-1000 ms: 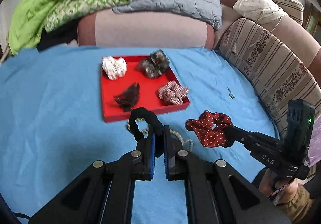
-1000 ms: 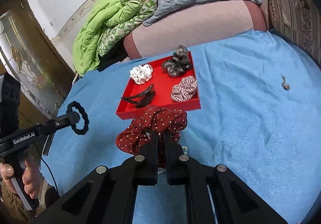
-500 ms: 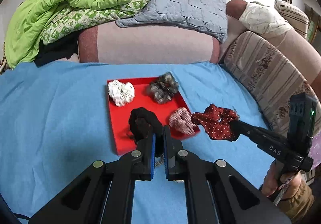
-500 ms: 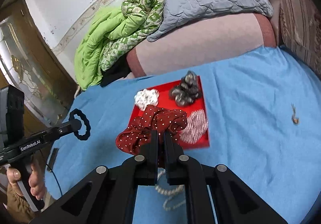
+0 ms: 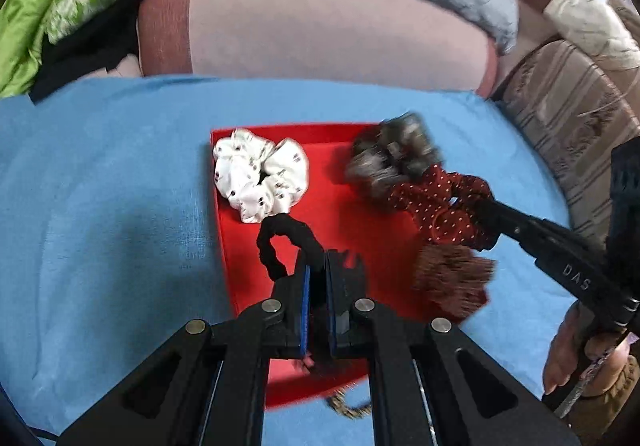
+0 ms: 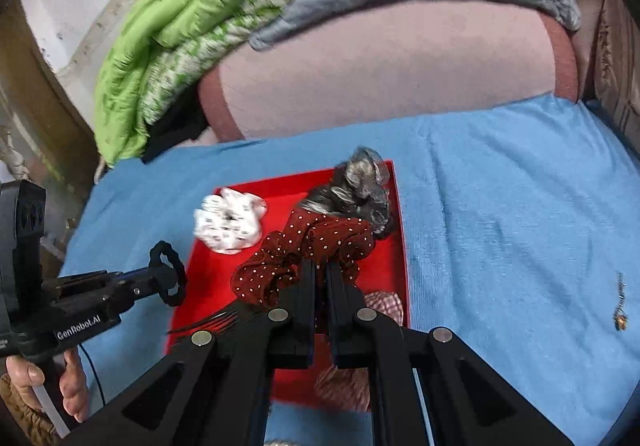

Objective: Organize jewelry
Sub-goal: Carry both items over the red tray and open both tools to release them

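The red tray [image 5: 320, 214] at frame centre on the blue cloth [image 5: 100, 206] holds white [image 5: 260, 174], grey [image 5: 396, 154] and checked [image 6: 384, 304] scrunchies, while above it the left gripper [image 5: 316, 266] clamps a black scrunchie [image 5: 280, 238] and the right gripper [image 6: 320, 270] a dotted red one [image 6: 304, 250].

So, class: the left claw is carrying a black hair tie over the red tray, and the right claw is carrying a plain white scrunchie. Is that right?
Not quite. The left claw does hold the black hair tie over the red tray, but the right claw holds a dark red polka-dot scrunchie, as the right wrist view shows. The white scrunchie lies in the tray, held by neither.
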A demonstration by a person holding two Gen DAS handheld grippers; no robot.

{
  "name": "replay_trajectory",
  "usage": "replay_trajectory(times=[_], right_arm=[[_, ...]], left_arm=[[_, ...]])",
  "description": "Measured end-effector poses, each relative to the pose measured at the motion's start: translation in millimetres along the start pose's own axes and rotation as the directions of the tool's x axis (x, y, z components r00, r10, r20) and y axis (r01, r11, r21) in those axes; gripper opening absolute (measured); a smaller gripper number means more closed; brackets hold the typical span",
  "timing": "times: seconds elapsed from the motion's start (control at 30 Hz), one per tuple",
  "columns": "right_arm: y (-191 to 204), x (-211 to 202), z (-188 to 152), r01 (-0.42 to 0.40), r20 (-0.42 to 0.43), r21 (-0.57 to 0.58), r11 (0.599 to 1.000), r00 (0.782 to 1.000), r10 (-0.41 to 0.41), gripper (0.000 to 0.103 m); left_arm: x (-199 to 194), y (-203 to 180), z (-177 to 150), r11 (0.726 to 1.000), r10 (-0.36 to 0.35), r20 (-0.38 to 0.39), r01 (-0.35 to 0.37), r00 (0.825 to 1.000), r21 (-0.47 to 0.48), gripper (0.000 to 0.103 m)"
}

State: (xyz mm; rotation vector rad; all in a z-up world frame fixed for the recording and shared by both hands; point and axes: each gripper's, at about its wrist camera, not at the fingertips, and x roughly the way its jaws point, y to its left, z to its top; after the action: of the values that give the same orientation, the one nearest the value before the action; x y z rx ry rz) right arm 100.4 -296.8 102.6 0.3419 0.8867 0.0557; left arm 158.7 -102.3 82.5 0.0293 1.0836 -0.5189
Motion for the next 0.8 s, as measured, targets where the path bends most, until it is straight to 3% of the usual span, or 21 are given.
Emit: replay_trajectory(times=[0.27, 0.3, 0.33, 0.37, 0.4, 0.5, 0.8], right_arm=[[-14, 45, -9, 0.024, -0.071, -0.002, 1.0, 0.997, -0.024, 0.009], [-13, 46, -9, 0.025, -0.076, -0.01, 1.0, 0.997, -0.026, 0.009], [-12, 45, -9, 0.029, -0.074, -0.018, 0.999, 0.997, -0.03, 0.009], [-11, 44, -8, 0.033, -0.069, -0.023, 0.999, 0.997, -0.035, 0.011], [-9, 41, -7, 0.032, -0.065, -0.024, 0.999, 0.997, -0.034, 0.019], [-3, 28, -4, 0.03, -0.039, -0.035, 0.999, 0.999, -0.031, 0.04], [19, -39, -18, 0.016, 0.031, -0.075, 0.997, 0.999, -0.013, 0.042]], left_arm=[[38, 15, 0, 0.998, 0.063, -0.033, -0.063, 0.997, -0.008, 0.009], [38, 16, -2, 0.997, 0.072, -0.031, -0.073, 0.997, -0.011, 0.016], [36, 18, -2, 0.997, 0.077, -0.029, -0.078, 0.997, -0.018, 0.032], [33, 20, -3, 0.996, 0.079, -0.023, -0.08, 0.997, -0.031, 0.042], [29, 21, -3, 0.997, 0.061, -0.009, -0.061, 0.998, -0.046, 0.047], [14, 20, -5, 0.996, 0.061, 0.014, -0.06, 0.998, -0.067, 0.049], [-71, -5, -33, 0.99, 0.138, 0.134, -0.135, 0.981, -0.032, 0.051]])
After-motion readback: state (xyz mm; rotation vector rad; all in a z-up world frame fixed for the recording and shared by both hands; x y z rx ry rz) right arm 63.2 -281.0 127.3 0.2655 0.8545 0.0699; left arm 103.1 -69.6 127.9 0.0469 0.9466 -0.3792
